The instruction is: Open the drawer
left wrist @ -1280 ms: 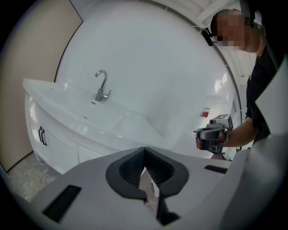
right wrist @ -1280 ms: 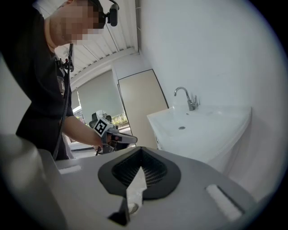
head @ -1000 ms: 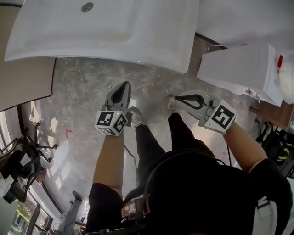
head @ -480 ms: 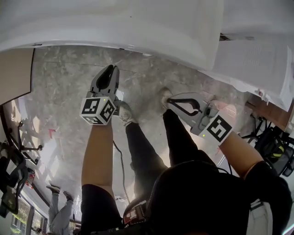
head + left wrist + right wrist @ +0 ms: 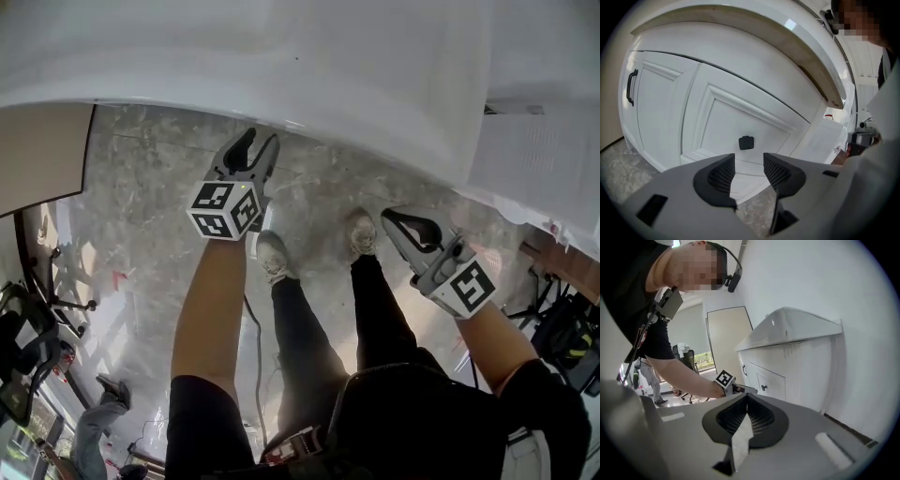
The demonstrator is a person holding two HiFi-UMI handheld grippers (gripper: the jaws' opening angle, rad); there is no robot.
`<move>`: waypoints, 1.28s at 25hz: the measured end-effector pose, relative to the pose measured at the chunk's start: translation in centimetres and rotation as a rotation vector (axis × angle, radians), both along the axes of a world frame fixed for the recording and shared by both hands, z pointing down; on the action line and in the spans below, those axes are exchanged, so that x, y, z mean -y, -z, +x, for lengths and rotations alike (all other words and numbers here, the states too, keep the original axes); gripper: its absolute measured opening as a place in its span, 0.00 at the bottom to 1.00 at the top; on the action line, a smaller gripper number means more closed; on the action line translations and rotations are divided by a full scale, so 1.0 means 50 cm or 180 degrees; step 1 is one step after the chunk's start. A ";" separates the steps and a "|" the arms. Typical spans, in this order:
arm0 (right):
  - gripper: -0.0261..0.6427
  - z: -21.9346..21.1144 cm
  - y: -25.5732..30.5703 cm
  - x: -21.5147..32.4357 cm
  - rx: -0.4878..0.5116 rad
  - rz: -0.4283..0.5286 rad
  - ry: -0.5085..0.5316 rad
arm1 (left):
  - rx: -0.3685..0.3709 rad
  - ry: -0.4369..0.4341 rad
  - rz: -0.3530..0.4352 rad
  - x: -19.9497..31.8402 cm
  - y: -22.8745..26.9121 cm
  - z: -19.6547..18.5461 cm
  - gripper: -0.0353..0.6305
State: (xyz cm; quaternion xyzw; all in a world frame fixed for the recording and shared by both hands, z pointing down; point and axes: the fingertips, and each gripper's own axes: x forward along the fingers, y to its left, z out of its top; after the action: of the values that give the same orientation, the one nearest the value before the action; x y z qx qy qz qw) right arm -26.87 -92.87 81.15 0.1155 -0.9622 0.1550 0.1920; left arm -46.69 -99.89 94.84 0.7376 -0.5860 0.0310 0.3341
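The drawer (image 5: 740, 119) was a white panelled front in the cabinet (image 5: 670, 117) below the basin (image 5: 281, 56), and it was shut. Its black knob (image 5: 746, 142) was small and squarish with rounded corners, matt, and stood out from the smooth painted panel.

The left gripper (image 5: 749, 159) pointed straight at that knob, which showed just above the gap between its fingers (image 5: 719, 176), near but not touching. Those fingers were opening and stood almost fully spread, with nothing between them. Their inner faces were dark ribbed mesh and their outer shells smooth grey plastic.

The right gripper (image 5: 746, 397) hung well to the right of the knob and farther from it, with its 2 fingers pressed together on nothing. The left gripper was therefore the nearer, and probably the one to take the knob.

The knob seemed to have no long axis, so the fingers would likely need only to go forward on either side of it, close, and pull back along the same line.

To the left of the knob, a door (image 5: 661, 108) carried a slim black bar handle (image 5: 631, 87), set upright. Below the knob lay a grey, marble-veined floor (image 5: 150, 187)
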 end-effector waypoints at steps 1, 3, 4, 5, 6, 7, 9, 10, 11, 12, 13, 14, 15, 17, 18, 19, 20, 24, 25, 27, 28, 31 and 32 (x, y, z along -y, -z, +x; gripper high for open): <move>0.03 0.006 -0.002 0.004 0.0001 0.0010 -0.0029 | 0.0023 -0.0013 -0.0008 0.009 -0.001 0.000 0.32; 0.03 0.013 -0.005 0.005 -0.0004 0.0020 -0.0033 | 0.0038 0.0019 -0.0005 0.026 0.001 -0.007 0.33; 0.03 0.016 -0.006 0.004 -0.0004 0.0020 -0.0028 | 0.0029 0.0057 -0.0002 0.035 0.002 -0.012 0.33; 0.03 0.019 -0.005 0.002 -0.0006 0.0017 -0.0026 | 0.0012 0.0095 -0.0004 0.043 0.004 -0.016 0.33; 0.03 0.023 -0.005 0.000 -0.0010 0.0013 -0.0027 | -0.0006 0.0118 -0.0011 0.051 0.004 -0.017 0.33; 0.03 0.027 -0.005 -0.001 -0.0017 0.0008 -0.0027 | -0.0018 0.0121 -0.0022 0.058 0.004 -0.016 0.33; 0.03 0.033 -0.006 -0.002 -0.0035 0.0007 -0.0013 | -0.0009 0.0087 -0.0041 0.071 0.003 -0.007 0.33; 0.03 0.034 -0.004 -0.001 -0.0029 0.0016 -0.0004 | -0.0001 0.0073 -0.0047 0.077 0.003 -0.002 0.33; 0.03 0.032 0.000 0.002 -0.0002 0.0033 0.0002 | -0.0001 0.0069 -0.0051 0.083 0.002 0.002 0.33; 0.03 0.029 0.007 0.005 0.0043 0.0057 0.0005 | -0.0007 0.0078 -0.0054 0.087 0.001 0.006 0.33; 0.03 0.028 0.010 0.007 0.0063 0.0070 0.0004 | -0.0013 0.0092 -0.0057 0.091 0.001 0.008 0.33; 0.03 0.032 0.006 0.007 0.0023 0.0057 0.0000 | -0.0016 0.0106 -0.0063 0.094 0.000 0.009 0.33; 0.03 0.038 -0.001 0.007 -0.0034 0.0035 -0.0005 | -0.0012 0.0116 -0.0072 0.098 0.000 0.009 0.33; 0.03 0.037 -0.007 0.006 -0.0069 0.0022 -0.0004 | 0.0015 0.0122 -0.0089 0.105 0.001 0.004 0.33; 0.03 0.035 -0.008 0.006 -0.0063 0.0024 0.0000 | 0.0039 0.0119 -0.0094 0.106 0.000 0.001 0.33; 0.03 0.034 -0.008 0.004 -0.0058 0.0024 0.0007 | 0.0075 0.0115 -0.0104 0.105 -0.001 -0.002 0.33; 0.03 0.034 -0.009 0.001 -0.0058 0.0023 0.0015 | 0.0121 0.0110 -0.0121 0.105 -0.004 -0.003 0.33; 0.03 0.039 -0.011 -0.003 -0.0069 0.0026 0.0038 | 0.0211 0.0050 -0.0176 0.104 -0.011 -0.002 0.27; 0.03 0.038 -0.010 -0.003 -0.0068 0.0031 0.0037 | 0.0219 0.0042 -0.0181 0.103 -0.010 -0.003 0.26; 0.03 0.036 -0.007 -0.005 -0.0068 0.0043 0.0042 | 0.0246 0.0050 -0.0194 0.102 -0.008 -0.004 0.26; 0.03 0.035 -0.007 -0.006 -0.0074 0.0046 0.0054 | 0.0262 0.0062 -0.0202 0.102 -0.008 -0.004 0.26; 0.03 0.036 -0.010 -0.008 -0.0080 0.0045 0.0086 | 0.0303 0.0077 -0.0232 0.102 -0.011 -0.001 0.26; 0.03 0.035 -0.010 -0.007 -0.0077 0.0044 0.0085 | 0.0310 0.0071 -0.0242 0.102 -0.012 0.000 0.26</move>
State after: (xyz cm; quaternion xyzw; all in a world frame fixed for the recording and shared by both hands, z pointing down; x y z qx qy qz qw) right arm -25.10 -92.50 81.62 0.1059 -0.9623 0.1444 0.2049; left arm -46.68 -105.00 95.42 0.7154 -0.6082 0.0854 0.3332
